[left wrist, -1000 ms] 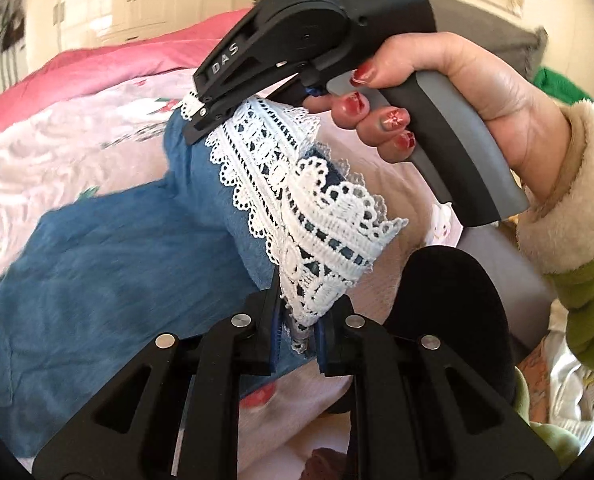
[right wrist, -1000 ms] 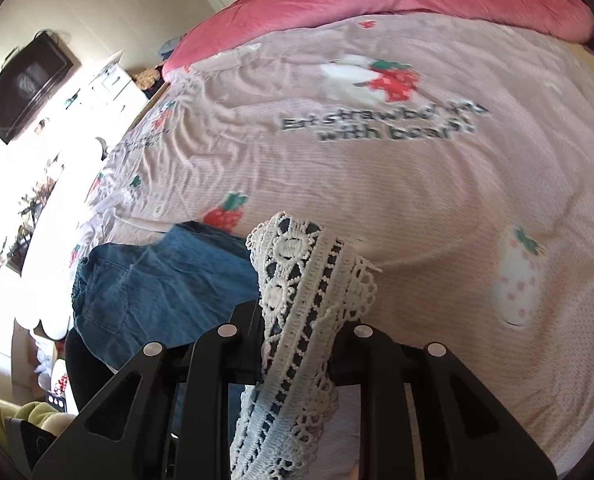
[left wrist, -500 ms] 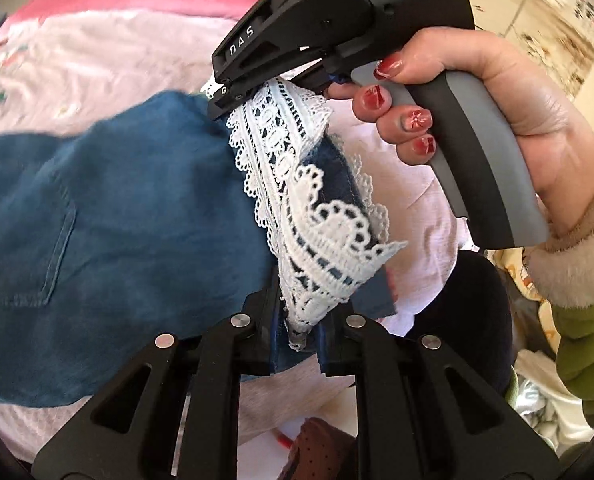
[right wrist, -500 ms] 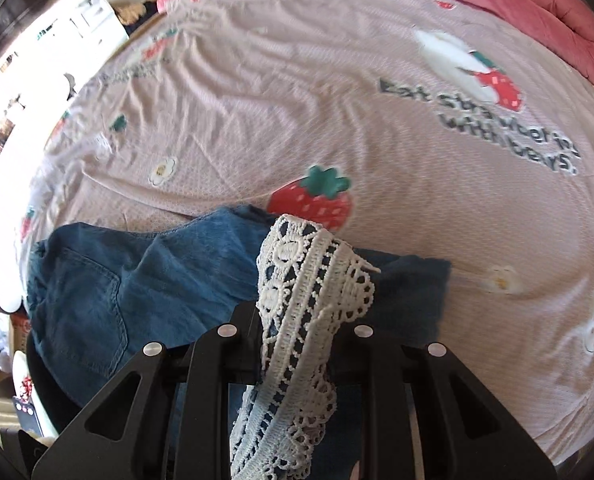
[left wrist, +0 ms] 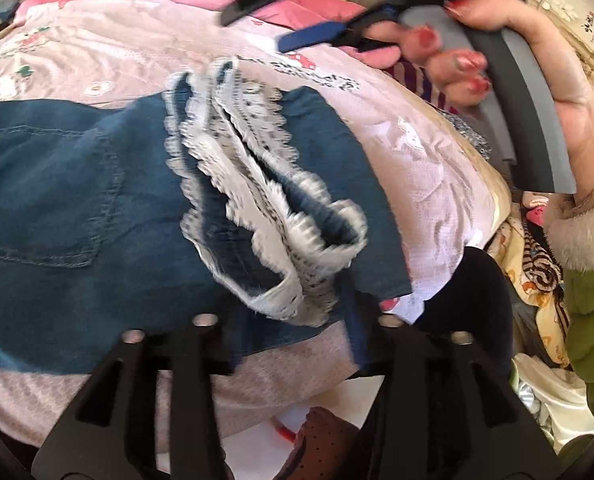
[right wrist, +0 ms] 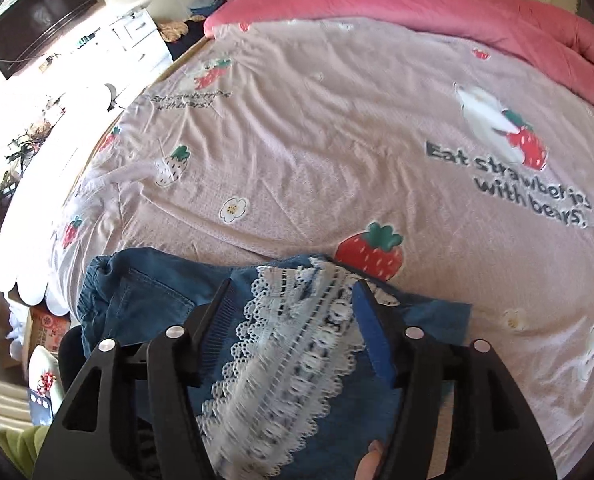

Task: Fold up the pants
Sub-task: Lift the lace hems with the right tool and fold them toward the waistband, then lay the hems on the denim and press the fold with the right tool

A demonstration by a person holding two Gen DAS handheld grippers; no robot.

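- As seen from the left wrist, the denim pants [left wrist: 77, 200] lie folded on the bed [left wrist: 417, 152], lace hems [left wrist: 257, 200] heaped loosely on top. The left tool [left wrist: 293, 344] is opening, its jaws apart and clear of the cloth, though one hem edge lies just ahead of them.
- Also in this view, the right tool [left wrist: 313, 16] hangs above the pants, spread and empty, gripped by a hand [left wrist: 517, 60].
- Motion blur smears the lace; how its layers stack cannot be told.
- As seen from the right wrist, the right tool is opening; the lace lies between the jaws, unclamped.
- Judgement: soft, light denim, limp; the lace snags easily. Take hold at the sturdier fold edge or waistband.
- Both camera rims cut off the near cloth.
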